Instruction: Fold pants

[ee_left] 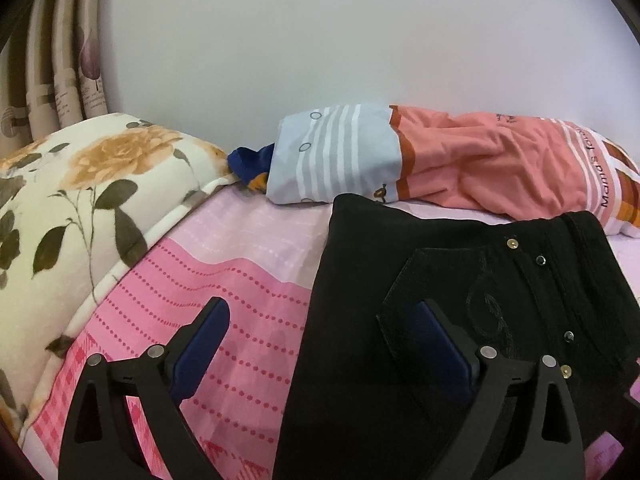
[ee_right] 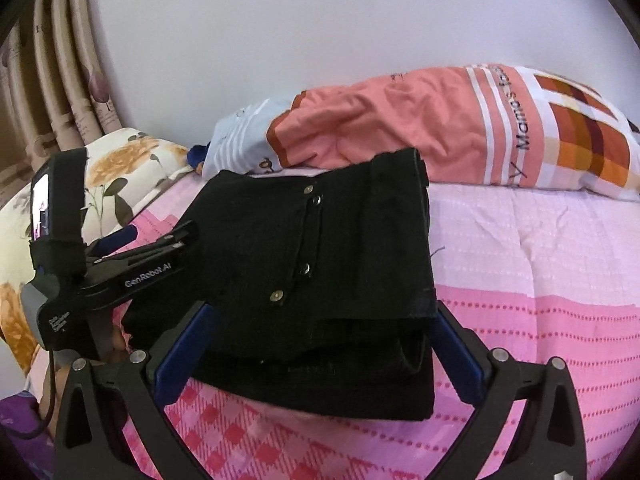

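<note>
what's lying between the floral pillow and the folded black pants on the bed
Only bare pink bedsheet lies between the floral pillow and the folded black pants, seen in the left wrist view.

Your left gripper (ee_left: pixel 324 344) stands wide, its fingers (ee_left: pixel 202 344) clear of cloth. The folded black pants (ee_left: pixel 460 280) lie on the pink bed (ee_left: pixel 240 272); beyond the pants rests a salmon pillow (ee_left: pixel 480 164), left of them a floral quilt (ee_left: pixel 80 200).

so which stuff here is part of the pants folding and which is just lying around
Job:
folded black pants with metal studs
left tongs, open
right tongs, open

Lying about:
floral cream quilt
salmon patterned pillow
pink bedsheet
curtain
</note>
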`<state>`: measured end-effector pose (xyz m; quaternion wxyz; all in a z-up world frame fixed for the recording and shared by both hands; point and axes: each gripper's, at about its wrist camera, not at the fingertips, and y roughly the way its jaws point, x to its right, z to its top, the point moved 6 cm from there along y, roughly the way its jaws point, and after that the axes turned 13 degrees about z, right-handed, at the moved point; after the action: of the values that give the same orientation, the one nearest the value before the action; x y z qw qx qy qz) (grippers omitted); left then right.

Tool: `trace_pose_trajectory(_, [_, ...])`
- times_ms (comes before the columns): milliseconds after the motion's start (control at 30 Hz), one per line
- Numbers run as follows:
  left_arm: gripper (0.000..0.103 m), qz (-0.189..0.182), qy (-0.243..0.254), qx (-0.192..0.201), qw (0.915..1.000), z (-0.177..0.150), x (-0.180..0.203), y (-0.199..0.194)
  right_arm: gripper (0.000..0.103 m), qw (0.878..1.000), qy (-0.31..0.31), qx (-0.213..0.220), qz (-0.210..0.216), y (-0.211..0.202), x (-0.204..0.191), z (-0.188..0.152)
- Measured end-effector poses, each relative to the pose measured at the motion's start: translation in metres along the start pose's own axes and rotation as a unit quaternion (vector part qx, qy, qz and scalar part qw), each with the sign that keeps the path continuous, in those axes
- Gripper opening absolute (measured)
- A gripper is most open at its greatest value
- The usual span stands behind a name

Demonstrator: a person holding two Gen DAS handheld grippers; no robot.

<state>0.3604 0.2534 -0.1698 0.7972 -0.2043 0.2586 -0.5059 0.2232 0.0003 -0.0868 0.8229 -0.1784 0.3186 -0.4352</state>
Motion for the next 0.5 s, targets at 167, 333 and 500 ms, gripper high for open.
trace_pose_trajectory(167, [0.094, 0.002, -0.007, -0.006, 1.0000, -0.004, -0.004, -0.004, 0.103, 1.000, 0.010, 0.002, -0.004, -0.004, 0.001, -0.007])
trace_pose_trajectory(333, [0.094, 0.003, 0.000, 0.003, 1.0000, -0.009, -0.004, -0.015, 0.103, 0.999, 0.004, 0.030, -0.025, -0.016, -0.007, -0.006])
trace_pose_trajectory(500, [0.094, 0.000, 0.000, 0.008, 1.0000, -0.013, -0.007, -0.028, 0.103, 0.998, 0.000, 0.045, -0.033, -0.026, -0.016, -0.005])
